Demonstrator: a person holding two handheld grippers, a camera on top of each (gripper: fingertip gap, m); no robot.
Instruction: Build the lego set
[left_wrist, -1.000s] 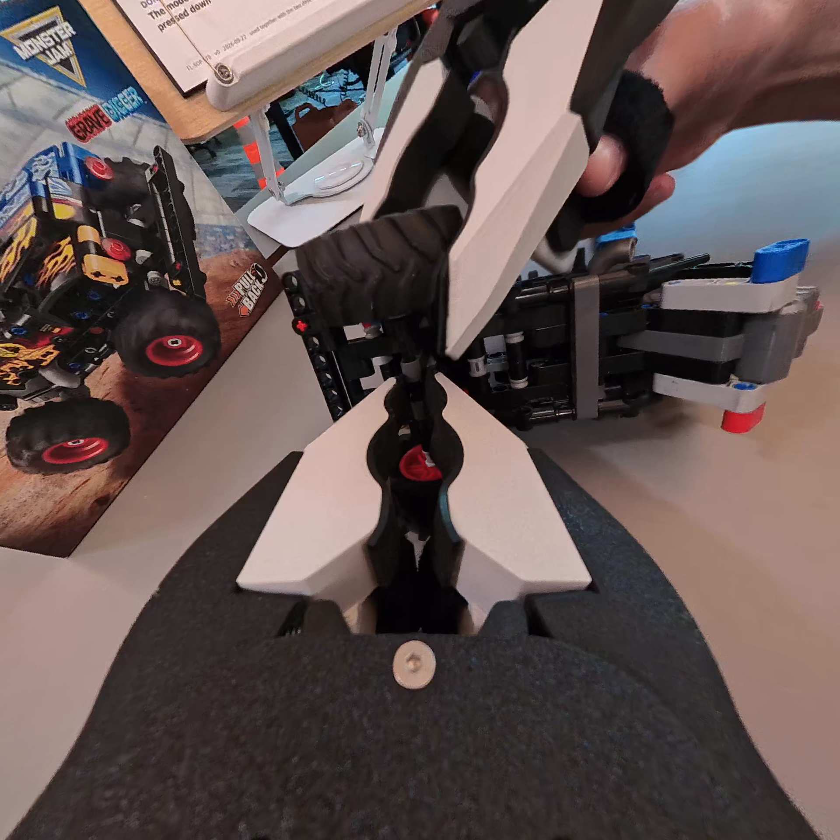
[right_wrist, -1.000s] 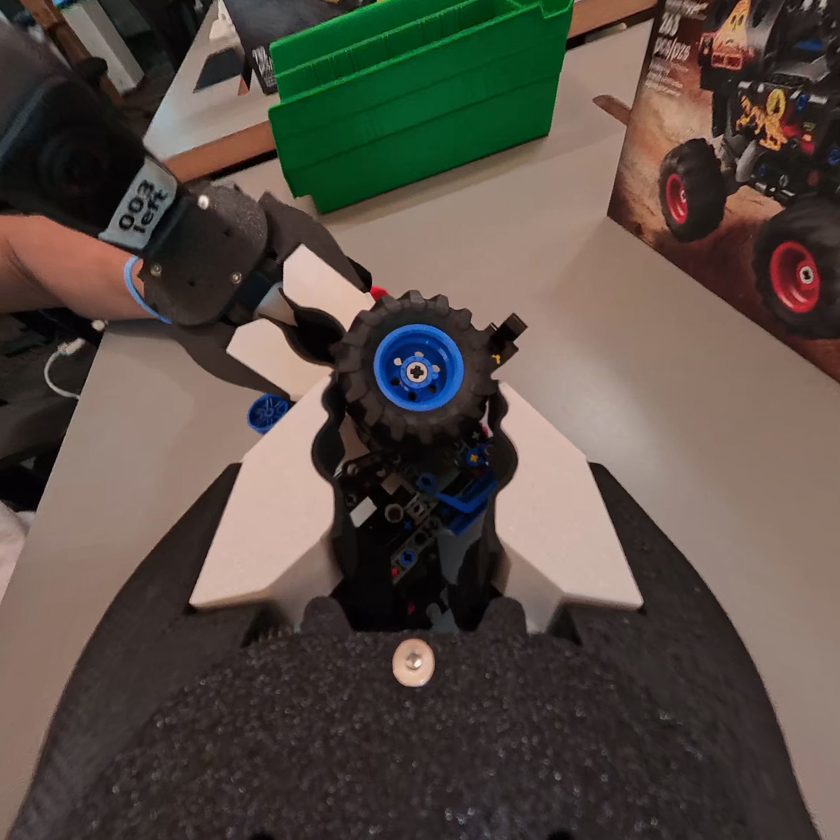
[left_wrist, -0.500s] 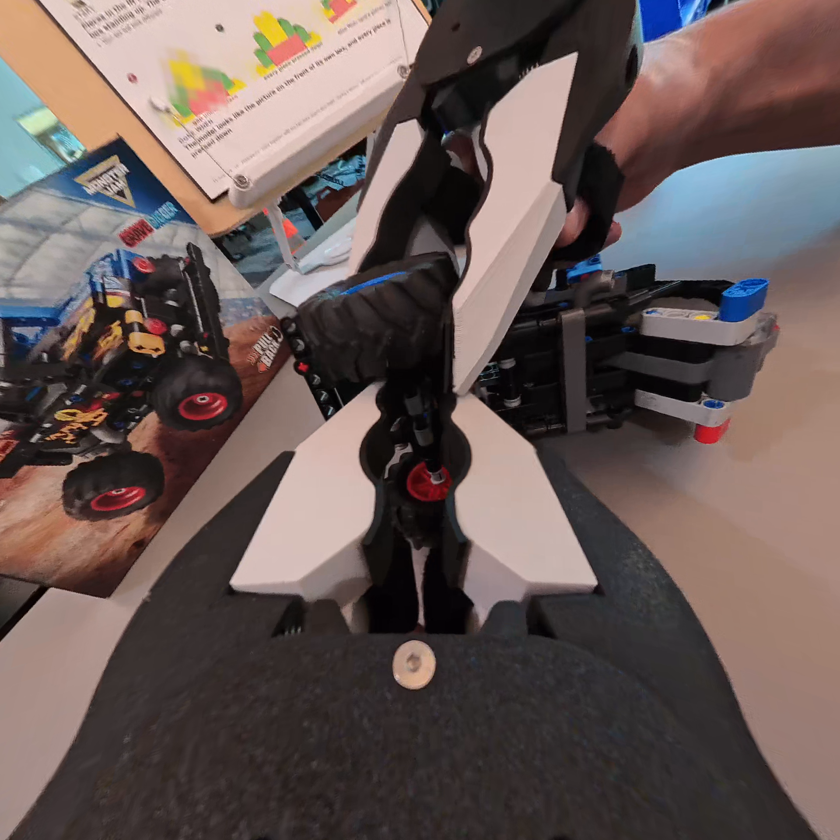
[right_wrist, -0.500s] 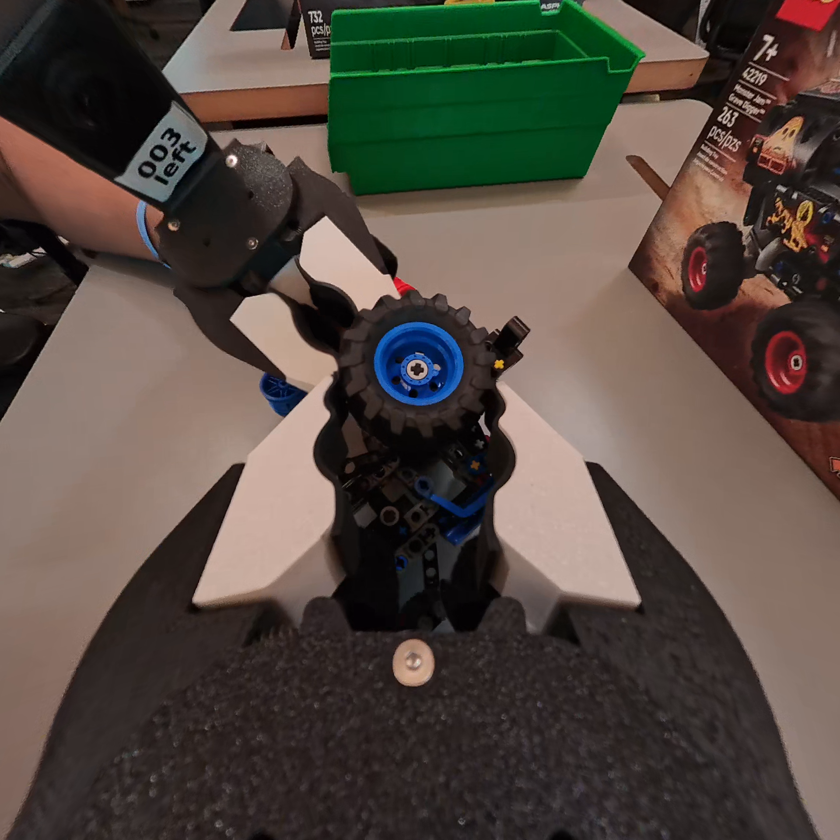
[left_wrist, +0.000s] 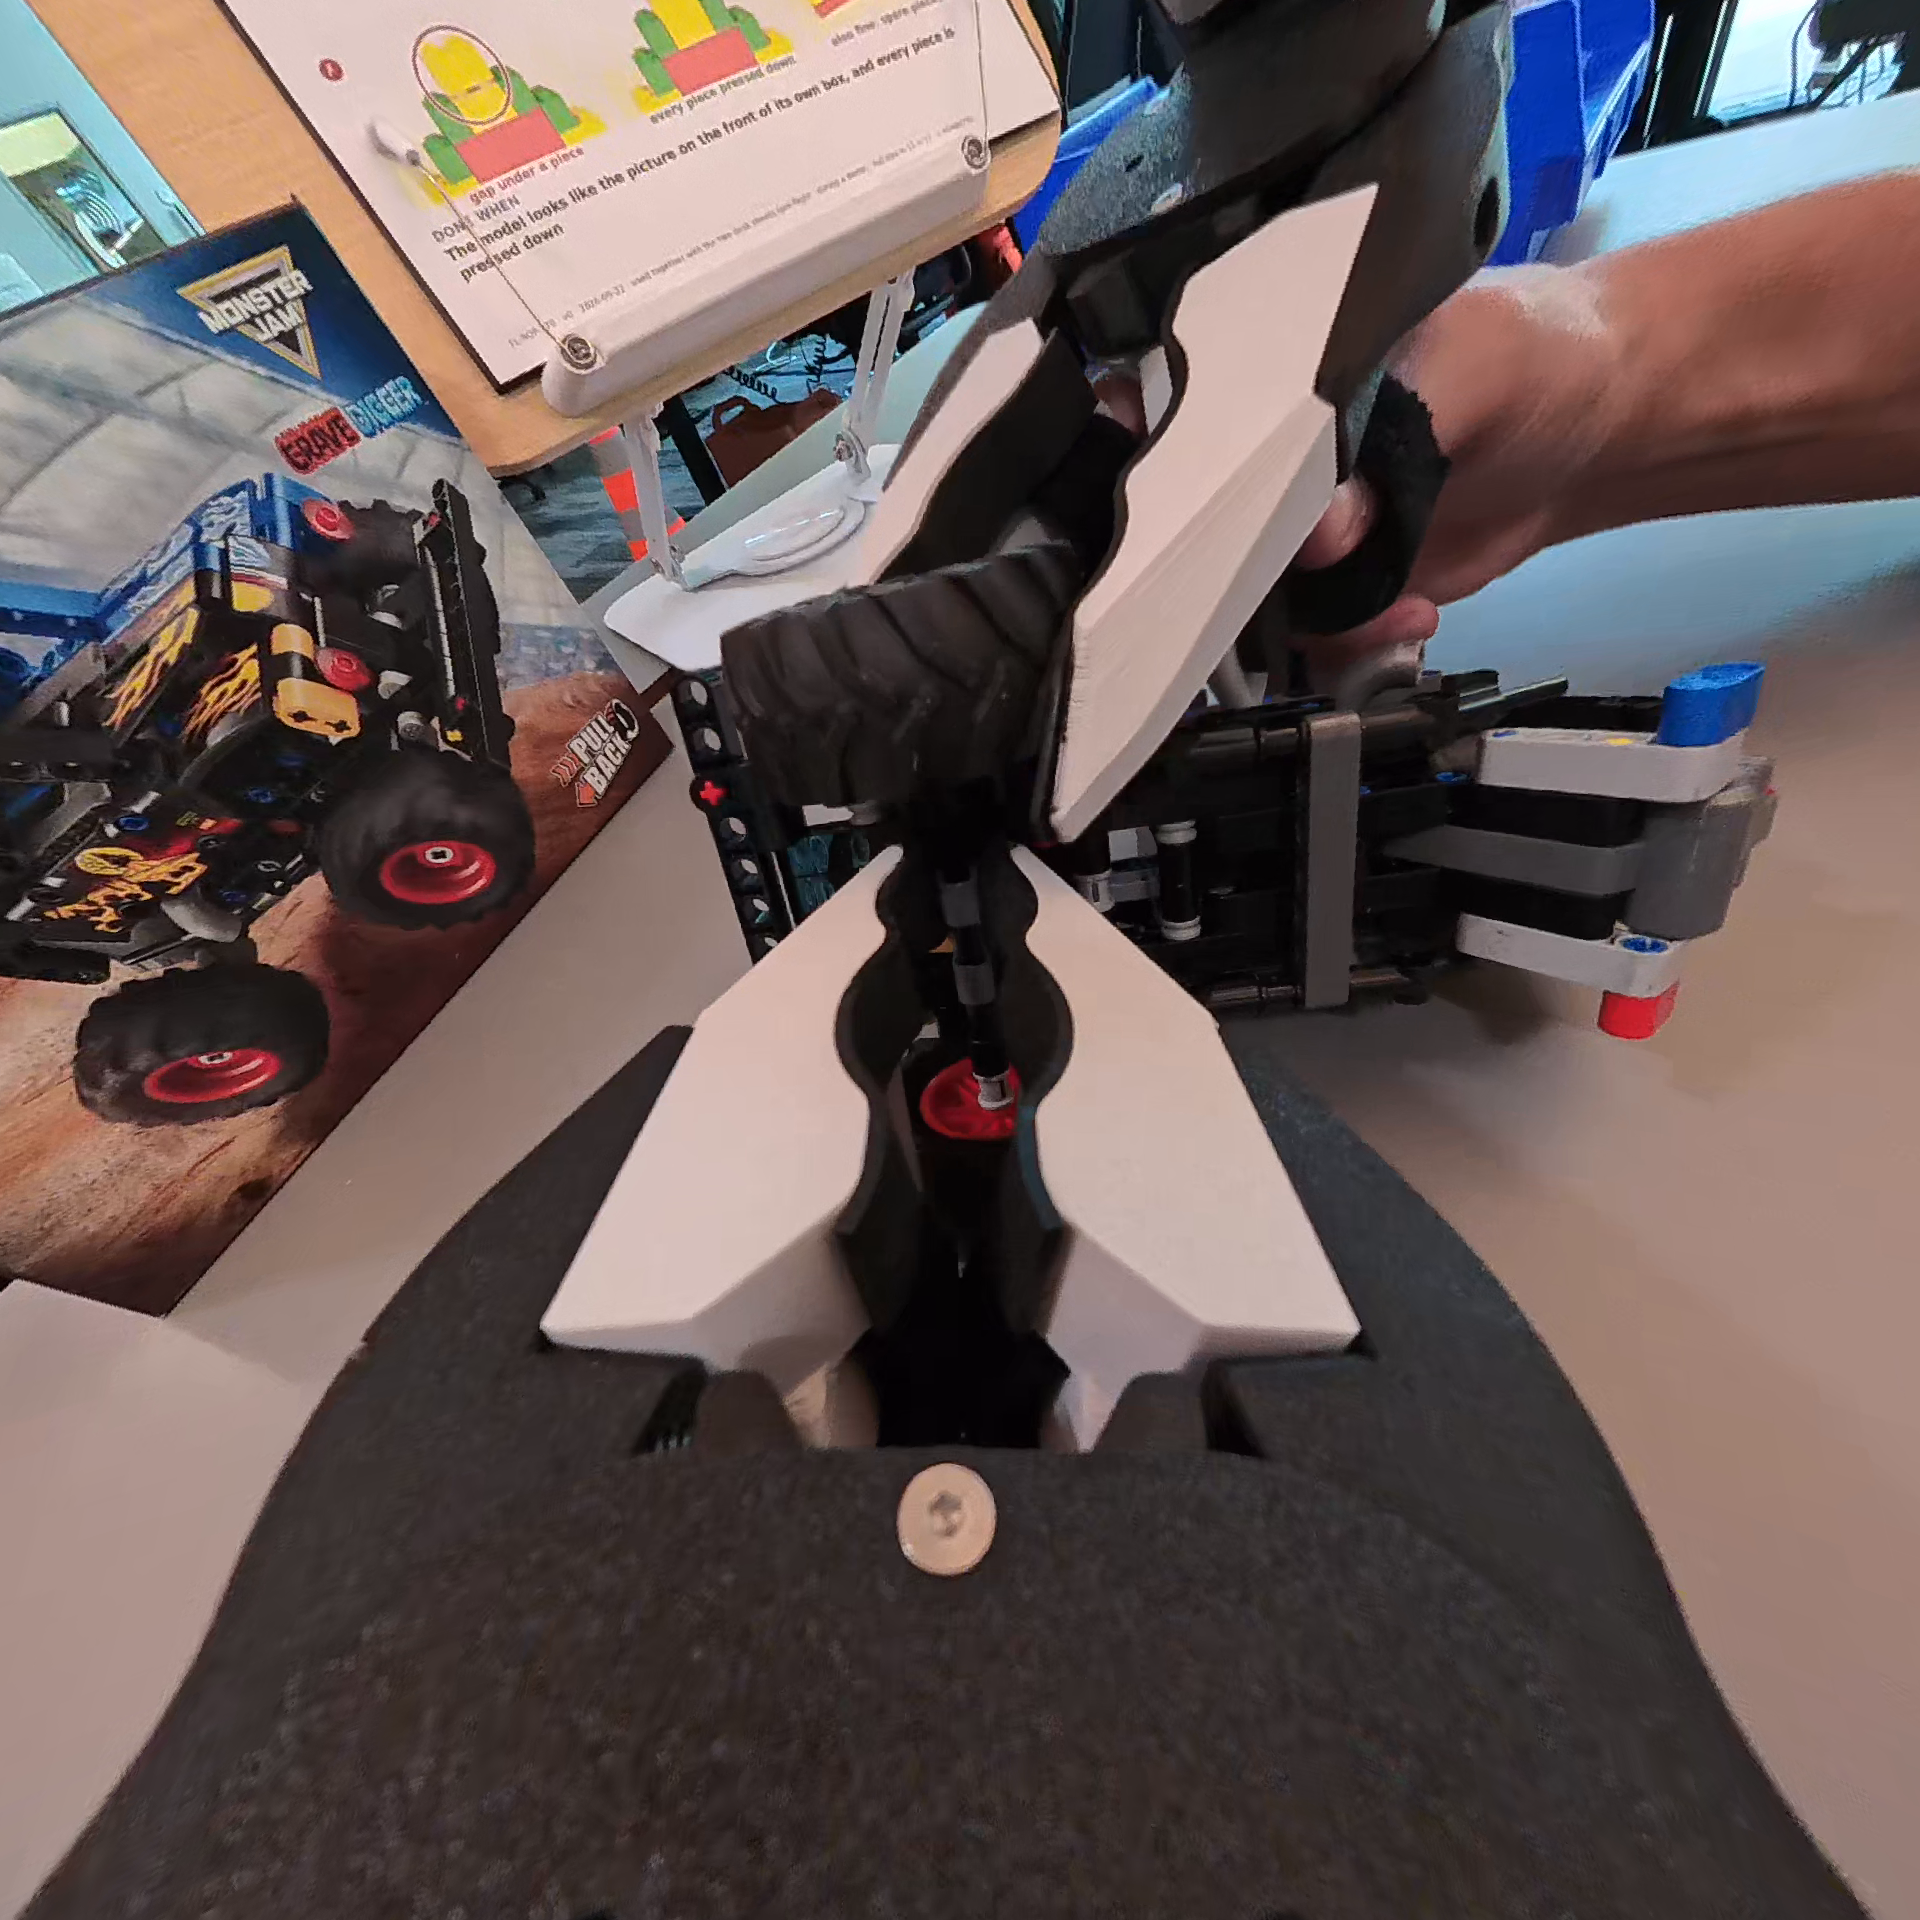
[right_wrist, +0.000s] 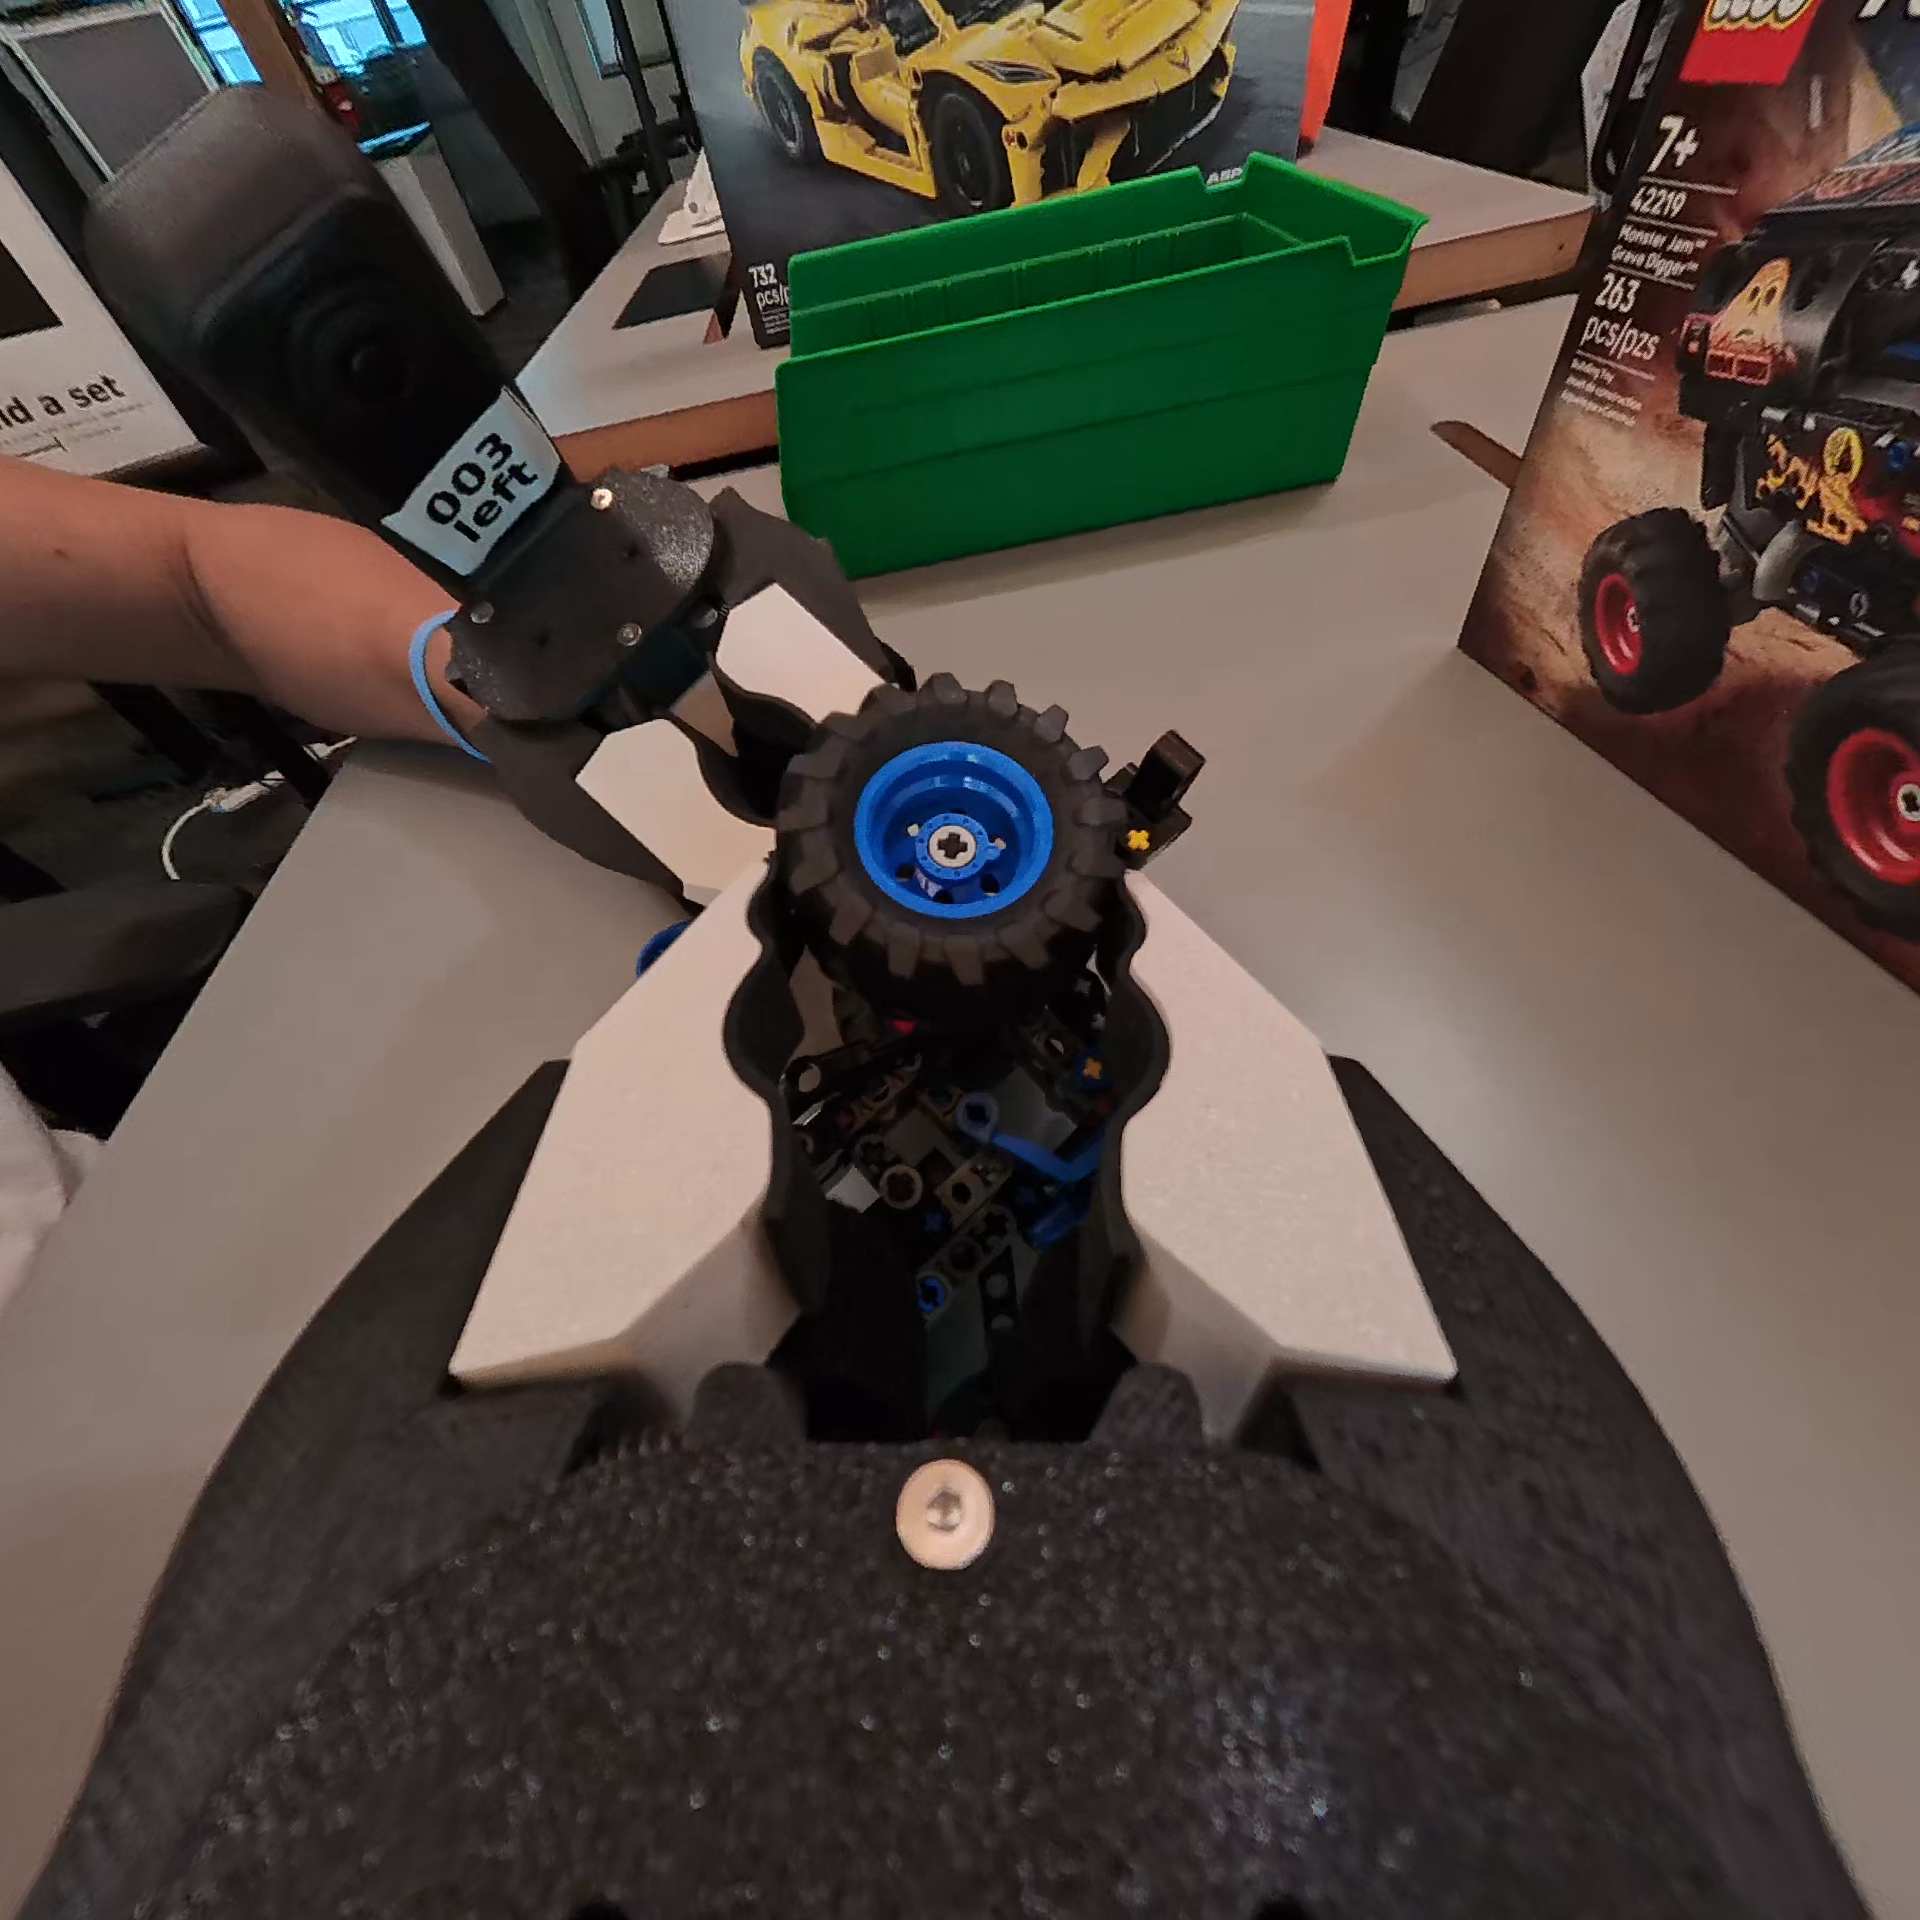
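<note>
The toy truck frame (left_wrist: 1351, 842) is taken as the landmark. It is seen lying on its side on the bench (left_wrist: 1558, 1299), its long axis running across the left wrist view, with a grey and blue end piece at the far right.

The left tongs (left_wrist: 961, 894) are closed to a narrow gap around a thin black axle (left_wrist: 971, 966) that sticks out of the frame's near end. A small red hub (left_wrist: 961, 1101) sits on that axle, inside the gap between the white fingers (left_wrist: 748, 1122). The axle points almost straight back toward the left tongs, at right angles to the frame's long axis.

The right tongs (right_wrist: 951, 883) are closed on the frame from above, and its black beams are seen filling the space between the two white fingers. Just beyond their tips, a black tyre with a blue rim (right_wrist: 951, 842) is mounted on the frame, its face turned toward the right wrist camera. Whether the fingertips press on the tyre itself cannot be told.

The left tongs are thus met end-on by the axle, while the right tongs straddle the frame beside the tyre, the two sets of tips nearly touching.

Beyond the frame, a green bin (right_wrist: 1091, 384) is seen, and a printed box showing a truck (left_wrist: 239, 748) stands to the frame's left.
</note>
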